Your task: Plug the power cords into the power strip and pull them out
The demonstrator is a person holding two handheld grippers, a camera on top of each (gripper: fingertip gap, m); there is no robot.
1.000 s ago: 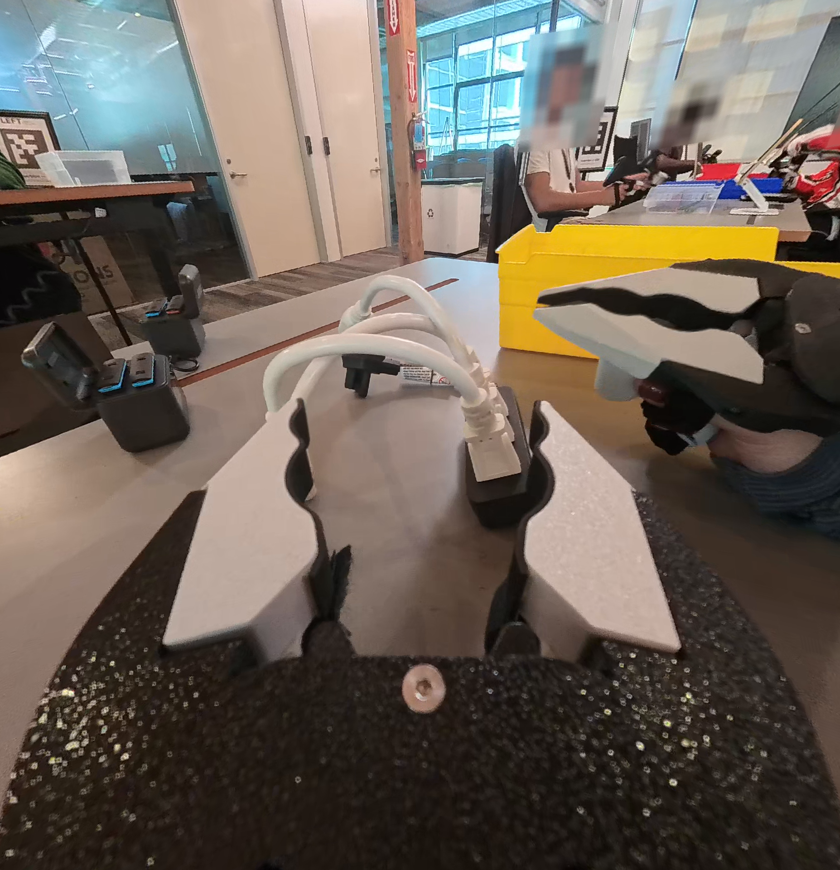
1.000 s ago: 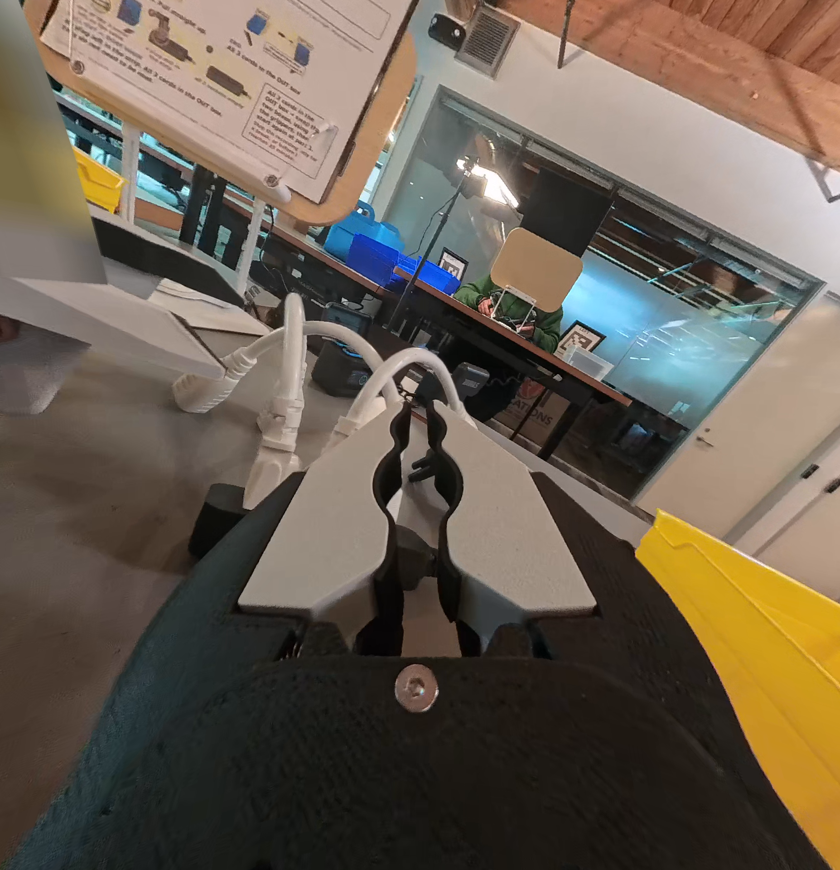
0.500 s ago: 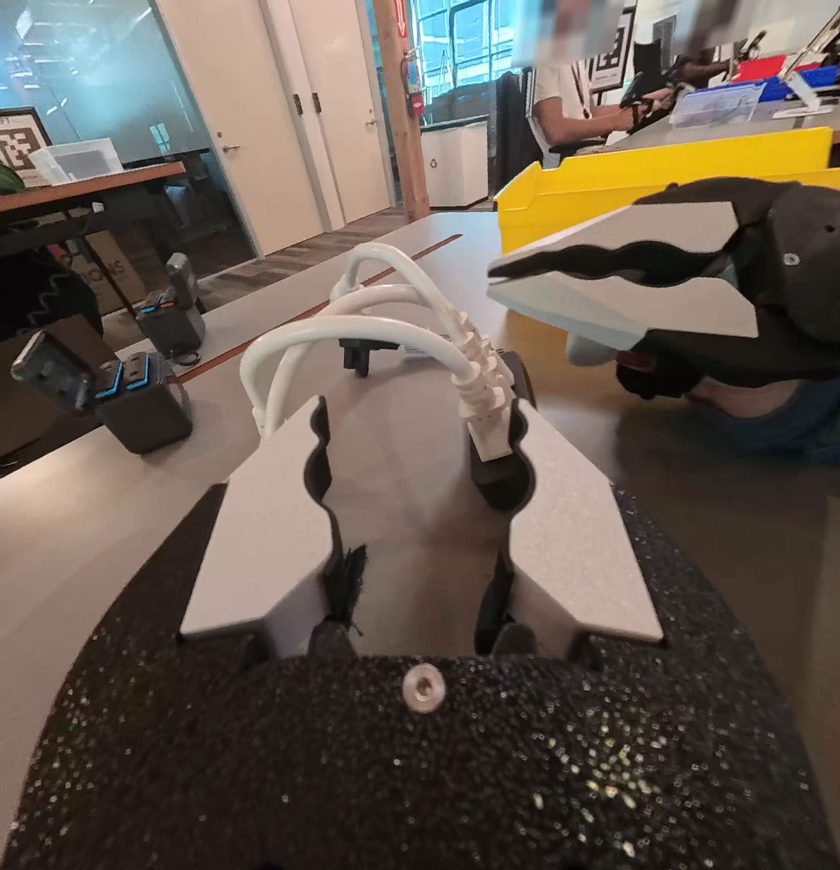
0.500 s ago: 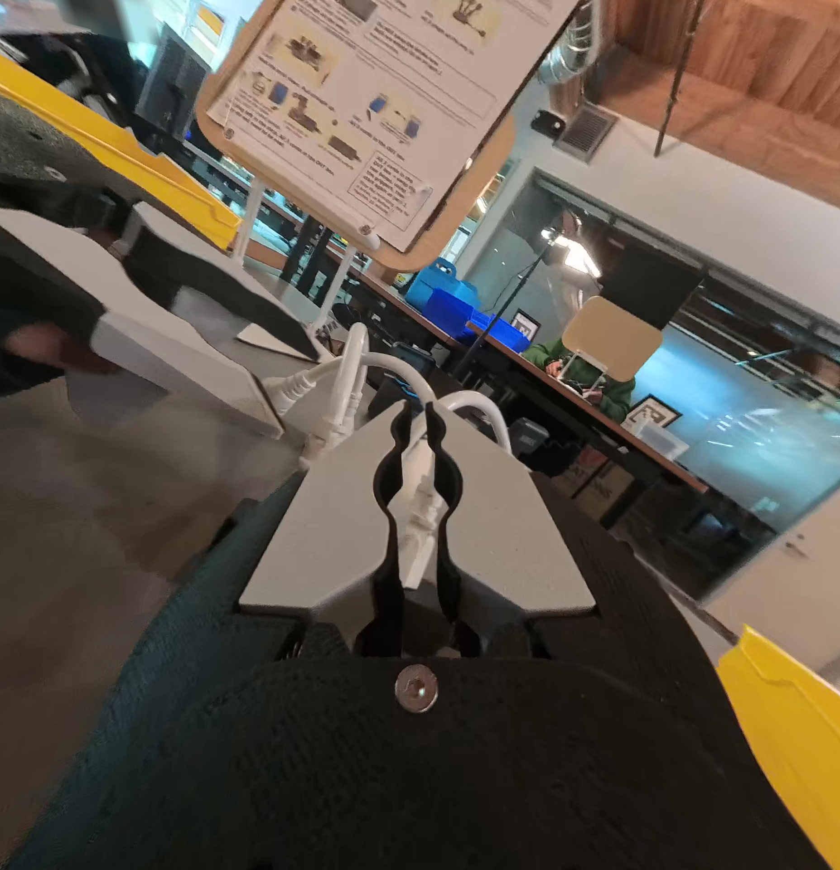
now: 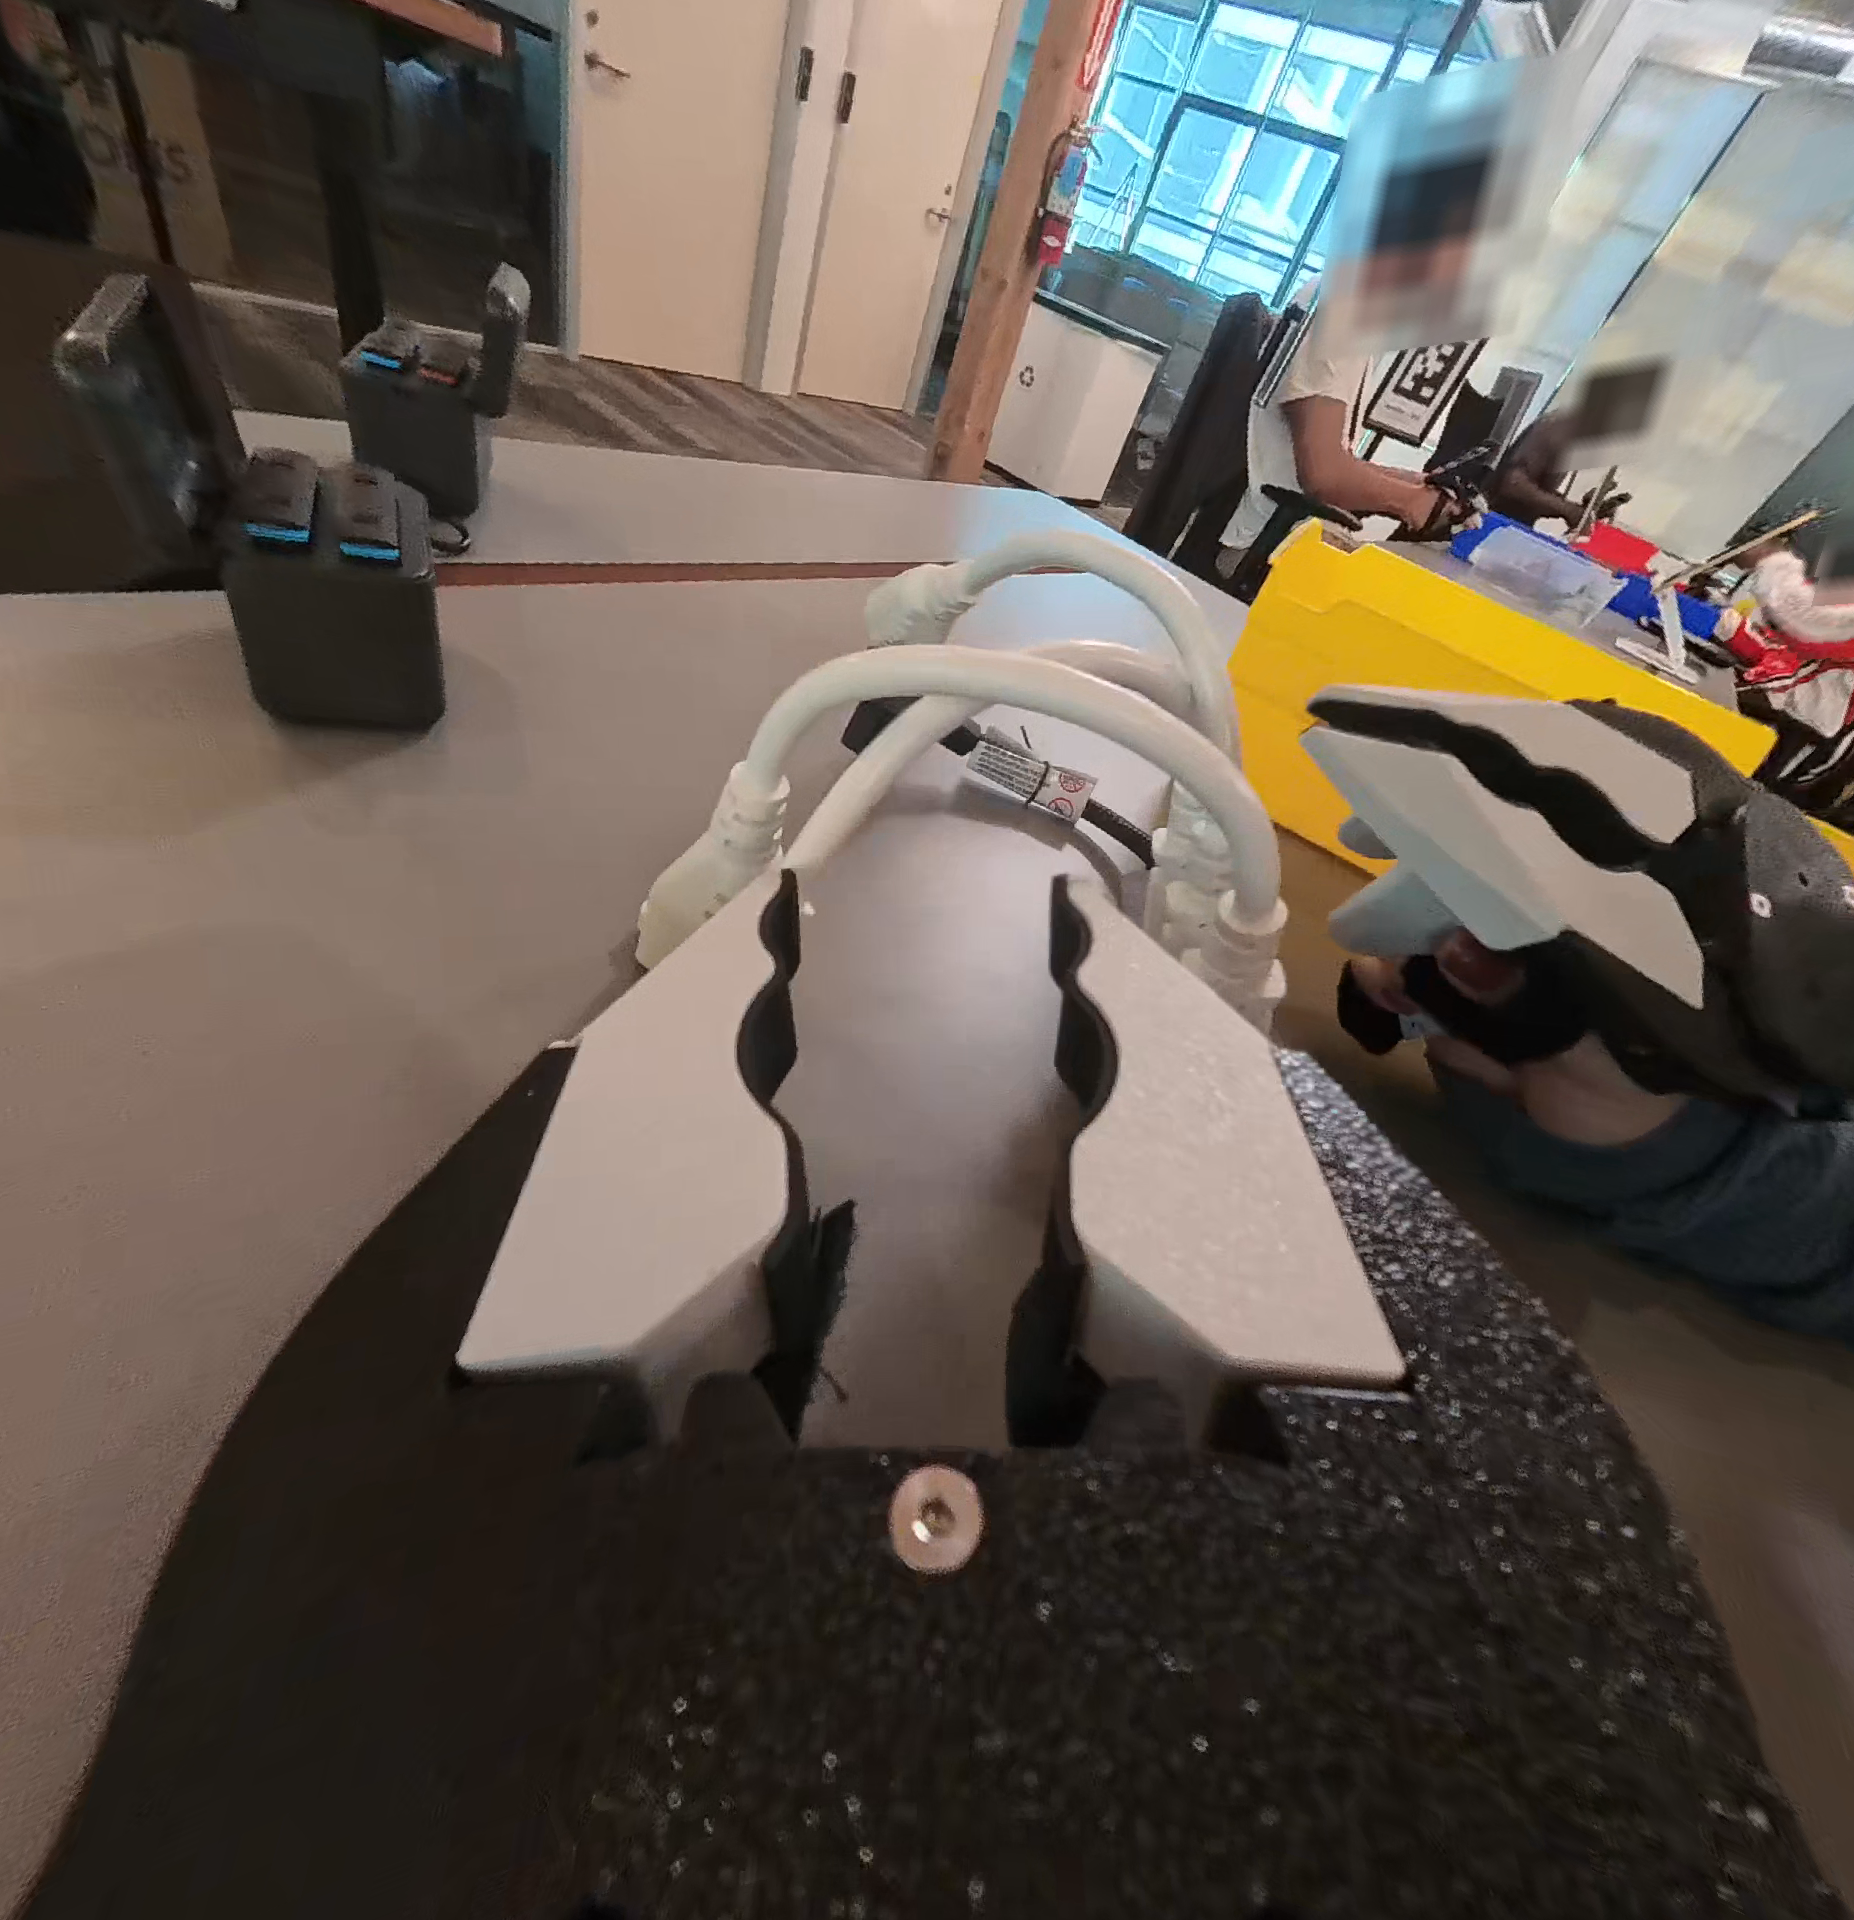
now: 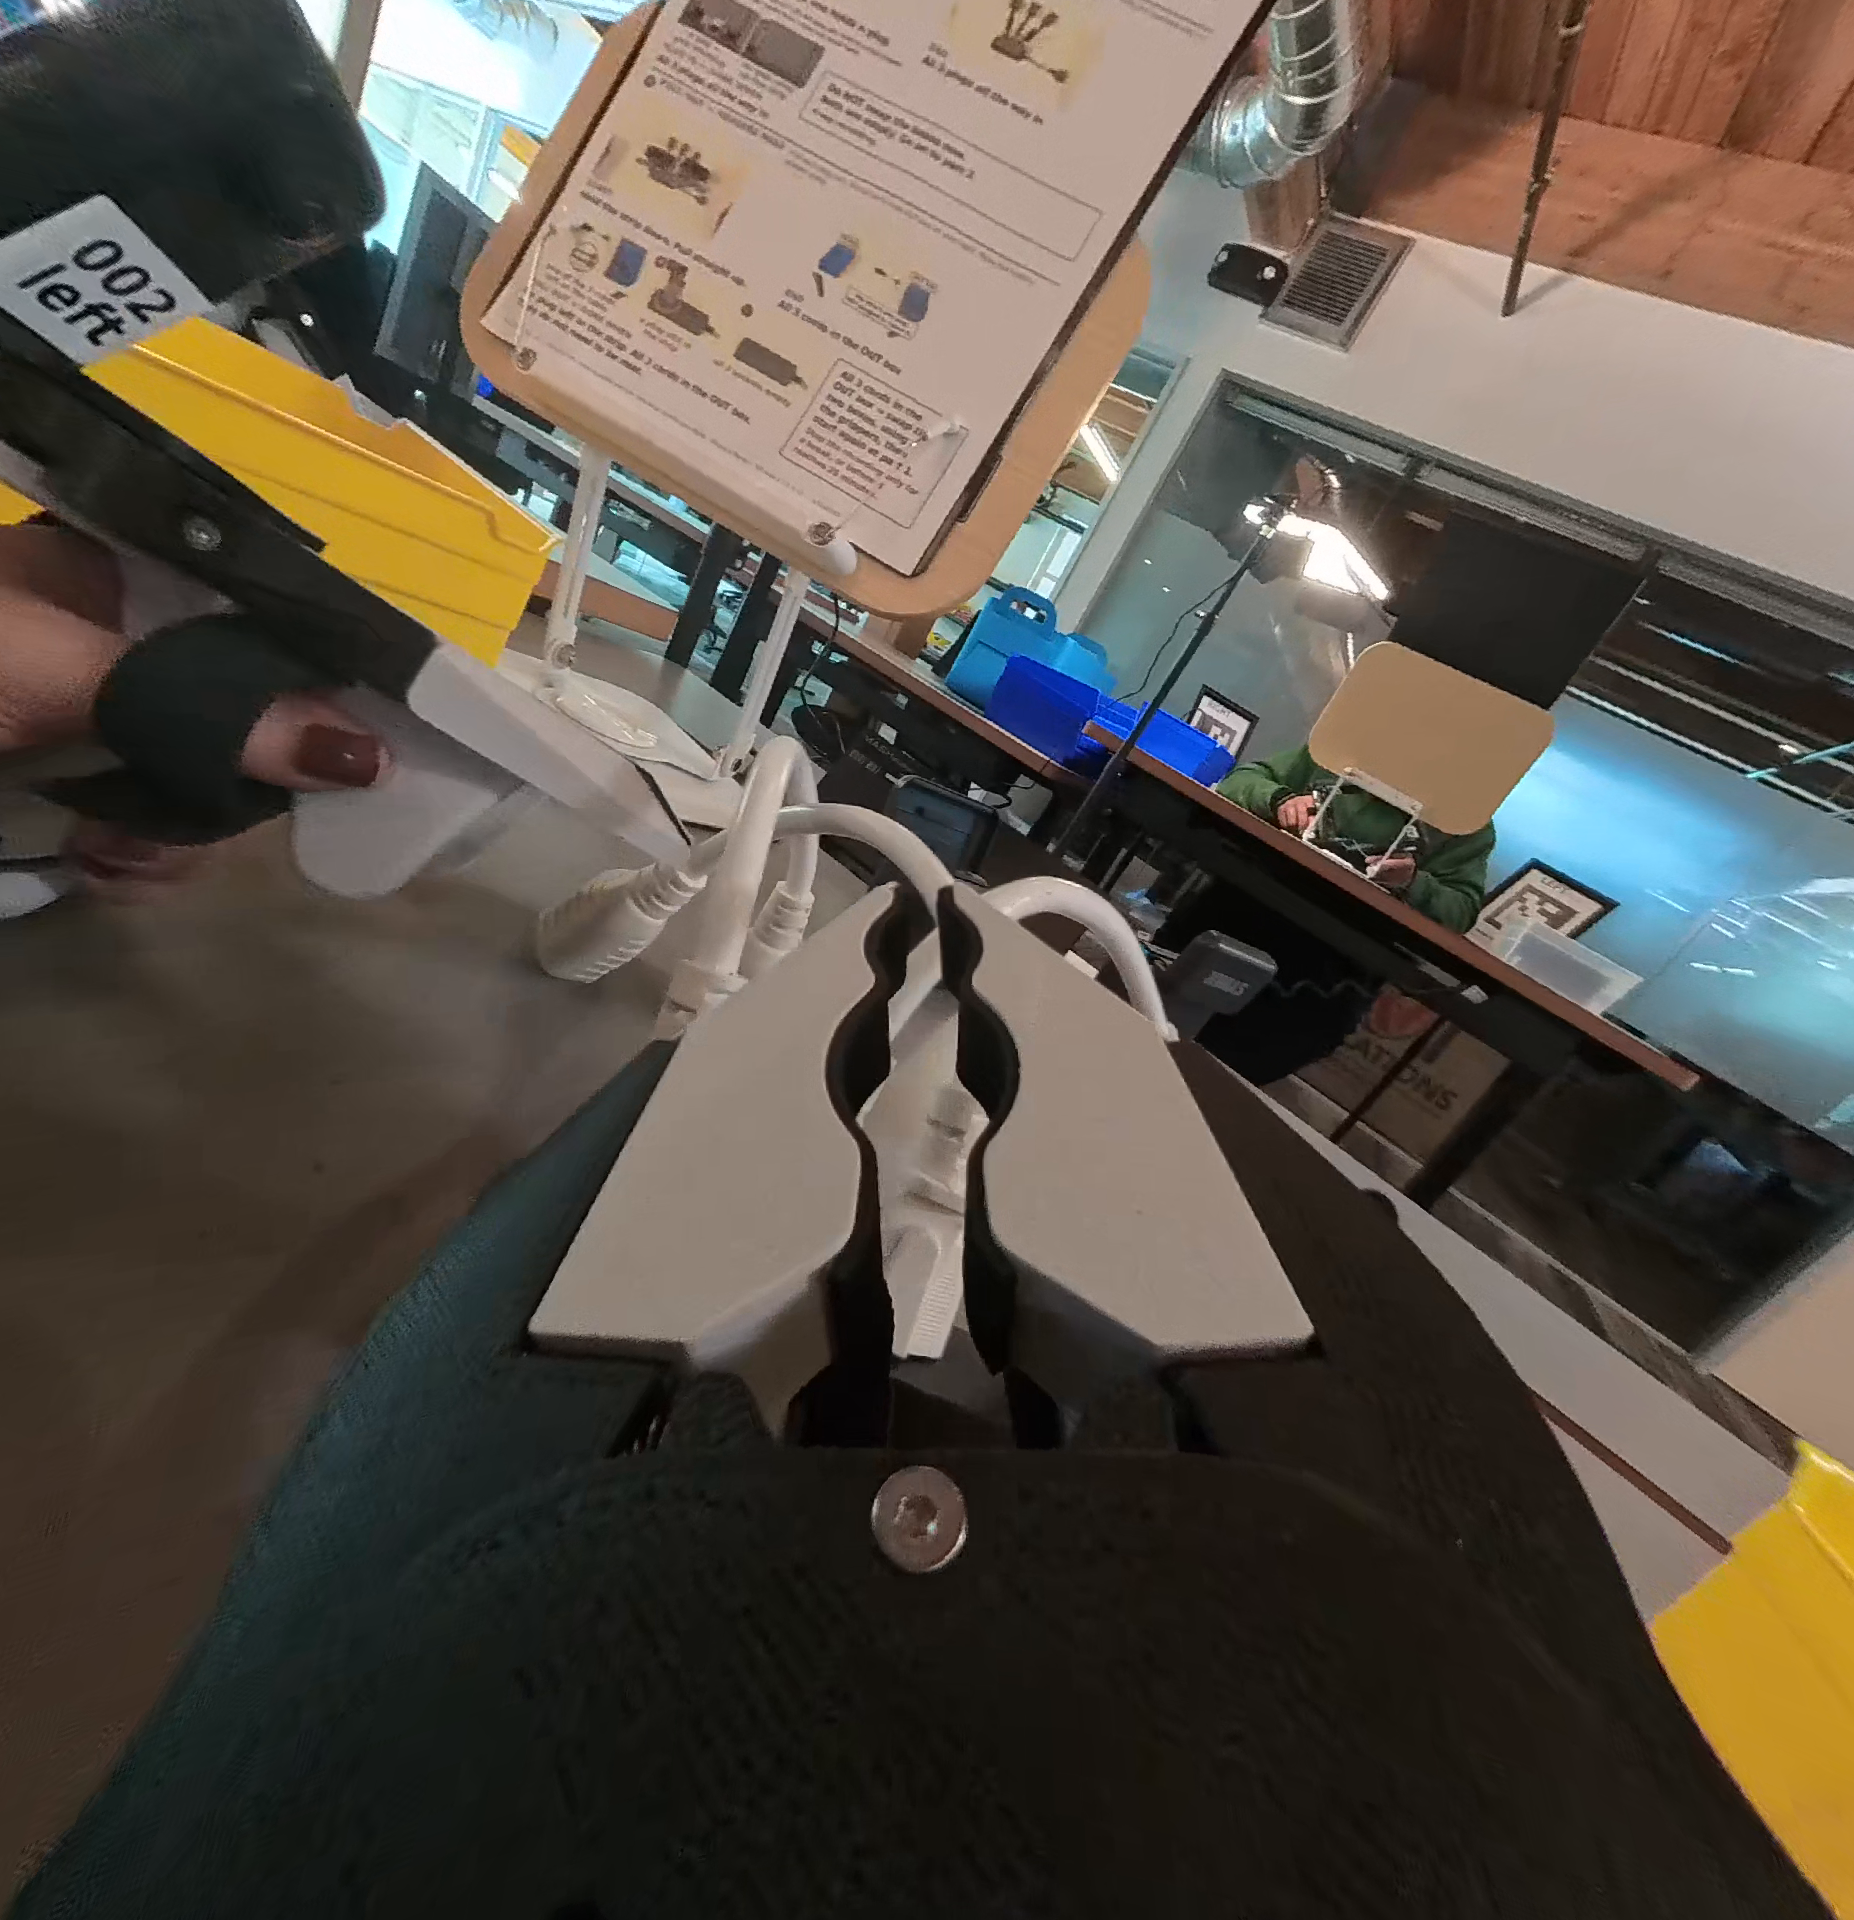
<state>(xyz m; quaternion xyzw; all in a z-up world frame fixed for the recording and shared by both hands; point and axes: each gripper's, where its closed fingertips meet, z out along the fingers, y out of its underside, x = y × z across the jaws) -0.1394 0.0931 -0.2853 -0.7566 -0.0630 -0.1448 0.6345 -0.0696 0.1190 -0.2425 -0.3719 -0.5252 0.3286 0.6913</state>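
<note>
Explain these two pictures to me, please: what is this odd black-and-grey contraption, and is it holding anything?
There is no robot here: a person holds a hand tool with two-fingered tongs in each hand. Each tool carries a camera that looks forward along its own fingers, so each picture is taken from one tool. In the left tool's picture, the left tongs are open and empty, aimed at three white power cords that arch over the grey table. The power strip itself is mostly hidden. Two black charger boxes and a yellow bin stand nearby. In the right tool's picture, the right tongs are shut. A white plug shows through their slit, but the side-on view suggests it lies below them, not gripped.
</note>
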